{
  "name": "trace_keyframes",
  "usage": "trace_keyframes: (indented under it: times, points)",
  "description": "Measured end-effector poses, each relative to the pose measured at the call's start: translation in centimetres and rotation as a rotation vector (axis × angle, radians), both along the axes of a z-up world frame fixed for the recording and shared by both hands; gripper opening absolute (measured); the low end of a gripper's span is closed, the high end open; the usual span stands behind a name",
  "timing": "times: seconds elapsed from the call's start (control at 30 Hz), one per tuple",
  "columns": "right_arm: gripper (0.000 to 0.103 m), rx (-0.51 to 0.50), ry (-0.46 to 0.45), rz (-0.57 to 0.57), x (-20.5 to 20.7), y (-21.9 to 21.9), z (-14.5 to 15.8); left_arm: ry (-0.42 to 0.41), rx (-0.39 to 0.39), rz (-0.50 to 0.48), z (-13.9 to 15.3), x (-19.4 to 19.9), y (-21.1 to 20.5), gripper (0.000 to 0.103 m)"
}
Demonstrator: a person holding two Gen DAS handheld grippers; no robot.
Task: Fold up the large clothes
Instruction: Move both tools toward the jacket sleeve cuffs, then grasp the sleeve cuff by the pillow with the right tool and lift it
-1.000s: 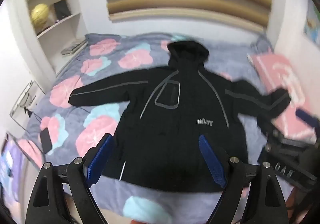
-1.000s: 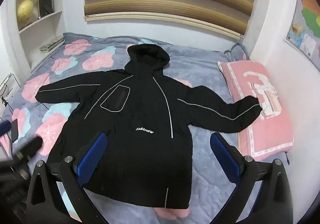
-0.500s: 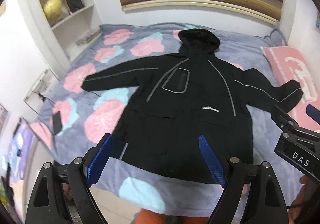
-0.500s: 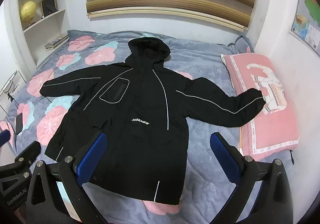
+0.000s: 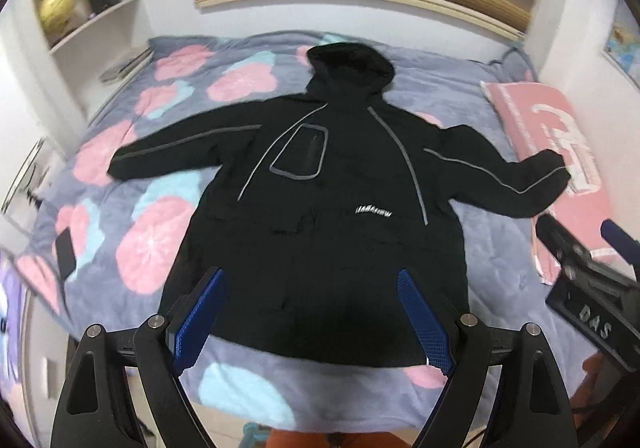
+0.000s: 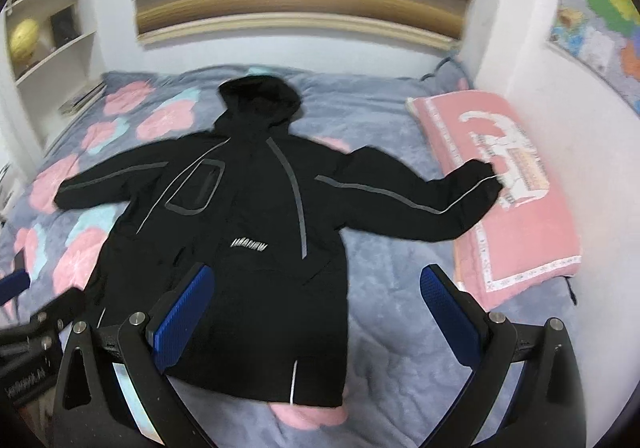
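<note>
A large black hooded jacket (image 5: 328, 208) with grey piping lies flat, front up, on the bed, sleeves spread to both sides; it also shows in the right wrist view (image 6: 248, 240). Its right sleeve cuff (image 6: 480, 180) rests on the pink pillow. My left gripper (image 5: 312, 316) is open and empty, above the jacket's hem. My right gripper (image 6: 316, 316) is open and empty, above the jacket's lower right side. Neither touches the cloth. The right gripper's body (image 5: 592, 300) shows at the right edge of the left wrist view.
The bed (image 5: 168, 96) has a grey cover with pink and blue flowers. A pink pillow (image 6: 516, 184) lies at the right by the wall. A dark phone (image 5: 65, 254) lies near the bed's left edge. White shelves (image 5: 80, 8) stand at the left.
Both grippers have moved in closer to the jacket and lower over the bed's foot. Both stay open. The jacket has not moved.
</note>
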State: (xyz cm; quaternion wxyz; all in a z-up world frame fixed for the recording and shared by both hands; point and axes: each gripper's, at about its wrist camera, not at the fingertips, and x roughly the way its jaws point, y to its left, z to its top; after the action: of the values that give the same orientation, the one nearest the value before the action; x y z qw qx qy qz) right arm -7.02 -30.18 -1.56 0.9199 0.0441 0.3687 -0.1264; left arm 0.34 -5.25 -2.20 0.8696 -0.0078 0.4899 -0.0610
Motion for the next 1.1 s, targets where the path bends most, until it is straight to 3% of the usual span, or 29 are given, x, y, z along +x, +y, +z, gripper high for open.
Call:
trace_keyframes:
  times: [0.13, 0.3, 0.43, 0.67, 0.9, 1.1]
  points:
    - [0.103, 0.049, -0.023, -0.021, 1.8, 0.3, 0.8, -0.089, 0.059, -0.057, 0.9, 1.3, 0.4, 0.087]
    - [0.103, 0.075, -0.033, -0.056, 4.5, 1.1, 0.8, -0.056, 0.068, -0.122, 0.0, 4.8, 2.6, 0.087]
    - [0.103, 0.108, 0.043, -0.116, 7.1, 0.6, -0.5, -0.08, 0.102, -0.152, -1.3, 7.6, 3.2, 0.087]
    - [0.103, 0.067, 0.099, -0.159, 8.7, -3.7, -2.3, -0.083, 0.109, -0.202, -2.9, 10.6, 0.4, 0.087]
    - [0.1, 0.096, 0.118, -0.194, 10.5, -14.7, -4.8, -0.091, 0.127, -0.209, -3.3, 11.7, -7.1, 0.087]
    - [0.1, 0.106, 0.105, -0.23, 11.9, -28.1, -7.5, -0.005, 0.062, -0.206, -5.0, 14.5, -14.1, 0.087]
